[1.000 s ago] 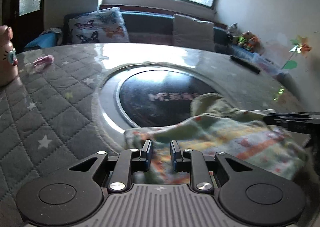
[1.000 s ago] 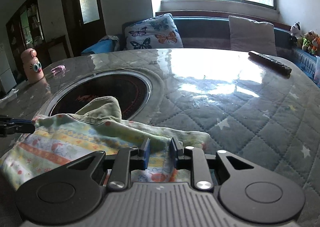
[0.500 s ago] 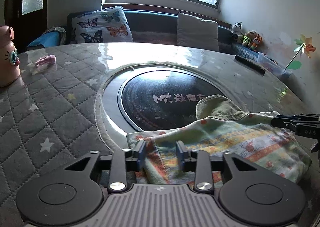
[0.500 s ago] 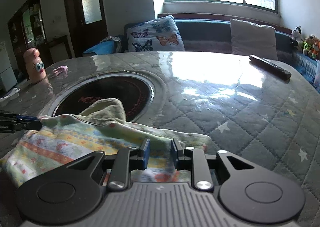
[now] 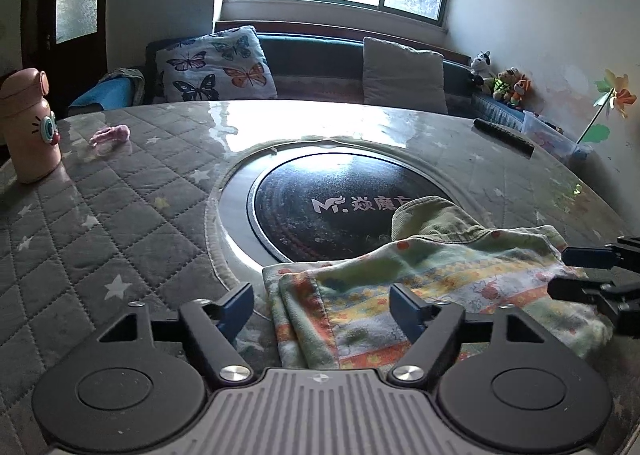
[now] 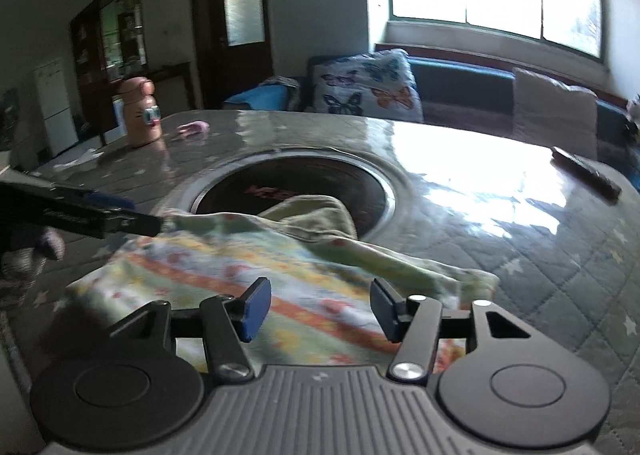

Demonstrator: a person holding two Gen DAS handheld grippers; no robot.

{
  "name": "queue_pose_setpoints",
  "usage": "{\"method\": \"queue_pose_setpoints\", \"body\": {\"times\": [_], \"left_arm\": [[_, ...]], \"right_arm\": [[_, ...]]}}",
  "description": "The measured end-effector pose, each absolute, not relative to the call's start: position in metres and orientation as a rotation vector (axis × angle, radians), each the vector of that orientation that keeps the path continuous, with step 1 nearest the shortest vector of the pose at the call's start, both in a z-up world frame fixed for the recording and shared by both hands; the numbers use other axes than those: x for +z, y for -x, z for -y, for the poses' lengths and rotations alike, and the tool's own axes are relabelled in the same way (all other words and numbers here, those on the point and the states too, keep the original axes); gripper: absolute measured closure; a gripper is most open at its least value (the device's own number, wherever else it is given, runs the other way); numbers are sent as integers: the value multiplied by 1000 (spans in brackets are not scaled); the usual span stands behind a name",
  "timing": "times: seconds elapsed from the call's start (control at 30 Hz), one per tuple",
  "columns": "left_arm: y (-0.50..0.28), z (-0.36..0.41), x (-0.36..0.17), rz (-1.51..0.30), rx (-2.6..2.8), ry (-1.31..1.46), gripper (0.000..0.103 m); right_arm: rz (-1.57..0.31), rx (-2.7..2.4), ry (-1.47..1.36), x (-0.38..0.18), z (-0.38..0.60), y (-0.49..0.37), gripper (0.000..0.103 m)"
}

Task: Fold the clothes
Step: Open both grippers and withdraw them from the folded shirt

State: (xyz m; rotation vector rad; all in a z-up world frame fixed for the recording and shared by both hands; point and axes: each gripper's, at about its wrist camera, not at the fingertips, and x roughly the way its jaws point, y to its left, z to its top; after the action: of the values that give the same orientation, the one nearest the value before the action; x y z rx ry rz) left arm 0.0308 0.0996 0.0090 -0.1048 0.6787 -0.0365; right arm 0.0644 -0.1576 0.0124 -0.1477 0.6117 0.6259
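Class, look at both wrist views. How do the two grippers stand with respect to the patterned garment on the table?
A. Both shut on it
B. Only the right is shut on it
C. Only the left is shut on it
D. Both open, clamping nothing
D: the left gripper and right gripper both show wide-spread fingers, with the patterned garment lying loose on the table.

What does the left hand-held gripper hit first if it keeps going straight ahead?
Probably the folded patterned garment: it lies between and just beyond the open left hand-held gripper. Farther on is the round black inset. Height above the cloth is unclear.
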Motion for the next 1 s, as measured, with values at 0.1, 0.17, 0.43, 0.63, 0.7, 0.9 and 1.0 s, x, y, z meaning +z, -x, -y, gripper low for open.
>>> {"method": "queue_pose_setpoints", "body": {"times": [0.1,0.17,0.43,0.63,0.7,0.9,1.0], "left_arm": [[-27,-99,9,-673,-33,103,14],[-25,-100,10,-669,-28,102,11],[-15,-108,14,-633,9,123,0],[-10,-112,16,-623,10,144,0],[-9,-111,17,-622,7,141,0],[-5,-112,18,-623,17,154,0],[-4,-114,19,-628,30,157,0]], "right_arm": [[-599,650,164,15,150,-55,30],[-596,664,170,16,145,-51,28],[-564,712,206,20,128,-31,13],[-499,747,244,26,116,-15,0],[-483,758,256,26,112,-11,0],[-481,817,278,24,98,-1,0],[-492,863,310,23,88,4,0]]}}
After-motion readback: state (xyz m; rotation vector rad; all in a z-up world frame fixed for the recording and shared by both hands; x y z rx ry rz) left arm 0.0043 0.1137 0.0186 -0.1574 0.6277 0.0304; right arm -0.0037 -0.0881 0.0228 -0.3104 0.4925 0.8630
